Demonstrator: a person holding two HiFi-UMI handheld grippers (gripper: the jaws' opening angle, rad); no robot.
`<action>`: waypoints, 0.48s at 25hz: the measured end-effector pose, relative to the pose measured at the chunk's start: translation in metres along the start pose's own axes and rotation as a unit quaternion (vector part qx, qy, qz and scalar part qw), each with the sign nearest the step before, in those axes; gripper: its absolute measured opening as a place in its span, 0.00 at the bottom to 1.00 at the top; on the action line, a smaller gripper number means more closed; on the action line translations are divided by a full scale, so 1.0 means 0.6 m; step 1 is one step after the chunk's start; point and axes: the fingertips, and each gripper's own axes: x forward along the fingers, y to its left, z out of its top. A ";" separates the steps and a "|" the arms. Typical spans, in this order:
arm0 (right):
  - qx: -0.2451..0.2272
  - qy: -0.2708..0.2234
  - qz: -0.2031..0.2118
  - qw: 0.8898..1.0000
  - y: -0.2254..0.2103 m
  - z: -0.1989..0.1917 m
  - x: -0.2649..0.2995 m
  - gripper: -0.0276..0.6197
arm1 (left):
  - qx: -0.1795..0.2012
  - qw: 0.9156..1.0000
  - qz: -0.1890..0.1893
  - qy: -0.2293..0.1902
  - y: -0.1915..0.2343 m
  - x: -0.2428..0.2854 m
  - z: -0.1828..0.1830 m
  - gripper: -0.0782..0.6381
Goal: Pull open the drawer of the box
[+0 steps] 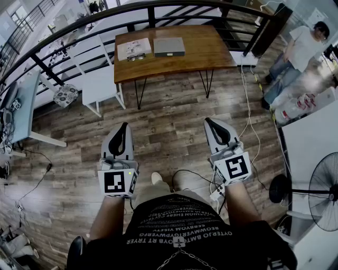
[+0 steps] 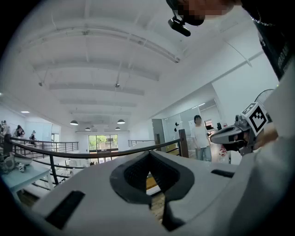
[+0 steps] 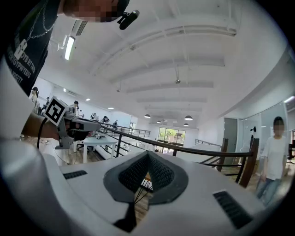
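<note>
Wood-plank flooring (image 1: 169, 116) stretches ahead of me to a brown wooden table on black hairpin legs (image 1: 206, 52), which stands against a black metal railing (image 1: 151, 16). The flat grey rectangular box (image 1: 169, 46) lies on the tabletop just beside a printed leaflet (image 1: 133, 49), well apart from both tools. I hold my left gripper (image 1: 123, 127) and right gripper (image 1: 209, 122) level, each with its jaws pressed together and nothing between them.
</note>
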 end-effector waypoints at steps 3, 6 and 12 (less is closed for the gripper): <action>0.011 0.000 0.005 1.000 0.011 -0.001 0.035 0.04 | 0.006 1.000 -0.007 0.000 0.025 0.022 -0.005 0.11; 0.024 -0.001 0.004 1.000 0.021 0.001 0.063 0.04 | 0.016 1.000 -0.012 -0.001 0.047 0.044 -0.009 0.11; 0.028 0.015 -0.003 0.999 0.050 0.000 0.111 0.04 | 0.019 0.999 -0.030 -0.005 0.094 0.069 -0.024 0.11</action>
